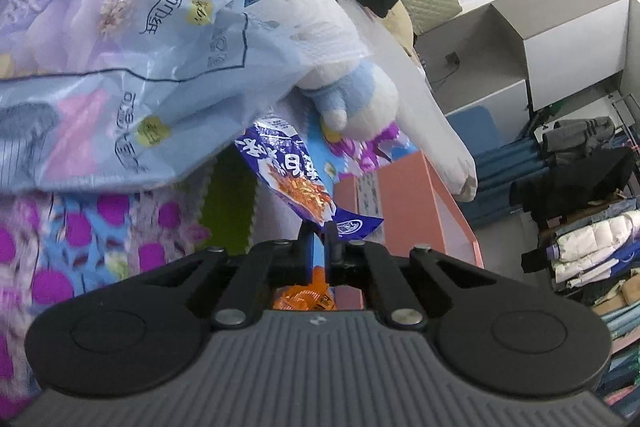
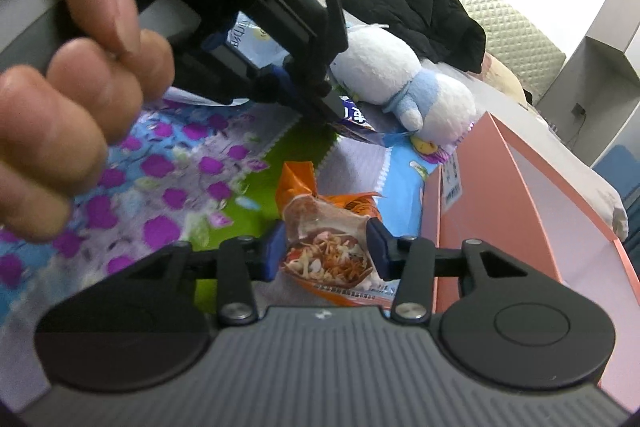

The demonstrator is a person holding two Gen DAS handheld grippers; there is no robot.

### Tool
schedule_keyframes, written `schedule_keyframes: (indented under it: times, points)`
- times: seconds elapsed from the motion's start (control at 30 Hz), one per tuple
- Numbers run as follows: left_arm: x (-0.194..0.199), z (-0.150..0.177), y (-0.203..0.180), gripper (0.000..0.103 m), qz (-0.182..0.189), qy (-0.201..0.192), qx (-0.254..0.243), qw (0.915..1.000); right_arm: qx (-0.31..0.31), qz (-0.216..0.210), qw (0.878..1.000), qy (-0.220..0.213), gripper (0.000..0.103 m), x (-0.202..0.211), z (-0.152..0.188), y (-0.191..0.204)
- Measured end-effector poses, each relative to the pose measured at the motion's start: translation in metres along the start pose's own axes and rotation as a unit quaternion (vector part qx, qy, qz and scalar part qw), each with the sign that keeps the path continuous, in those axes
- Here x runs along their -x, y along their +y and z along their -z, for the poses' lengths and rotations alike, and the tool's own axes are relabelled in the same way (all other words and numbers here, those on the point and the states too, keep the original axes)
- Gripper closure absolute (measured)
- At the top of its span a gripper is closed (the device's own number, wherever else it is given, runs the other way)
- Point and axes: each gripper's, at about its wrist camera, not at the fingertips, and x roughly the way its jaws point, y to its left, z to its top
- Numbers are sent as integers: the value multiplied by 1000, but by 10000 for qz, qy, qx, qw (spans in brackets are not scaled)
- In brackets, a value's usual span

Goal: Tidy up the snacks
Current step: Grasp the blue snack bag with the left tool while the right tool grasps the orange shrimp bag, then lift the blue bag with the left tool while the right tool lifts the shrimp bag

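Blue snack packet edge clamped in left fingers; orange packet between right fingers.

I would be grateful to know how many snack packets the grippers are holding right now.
2. A blue foil snack packet hangs pinched in the left gripper; an orange noodle-snack packet sits between the right gripper's pads. Others may be hidden.

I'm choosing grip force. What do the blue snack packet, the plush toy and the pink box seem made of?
Blue packet: thin glossy plastic film, printed and crinkled, pinched flat.
Plush toy: soft fuzzy fabric, matte, white and pale blue, probably stuffed.
Pink box: looks like stiff matte cardboard with thin straight walls; could be plastic.
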Motion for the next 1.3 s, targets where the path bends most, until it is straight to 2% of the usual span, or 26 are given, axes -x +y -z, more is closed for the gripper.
schedule_keyframes:
  times: [0.4, 0.77, 1.1, 1.3]
  points:
    - [57, 58, -21, 98, -114, 272, -454, 9985, -72, -61, 9997, 224, 58, 59, 28, 7]
    - [124, 99, -2, 98, -377, 360, -457, 9976, -130, -219, 9990, 374, 59, 96, 47, 15]
    - [178, 124, 17, 98, -670, 457, -436, 9958, -329, -386, 9983, 300, 60, 107, 55, 20]
    - [195, 135, 33, 98, -1071, 589, -338, 9919, -324, -408, 9984, 197, 61, 101, 54, 28]
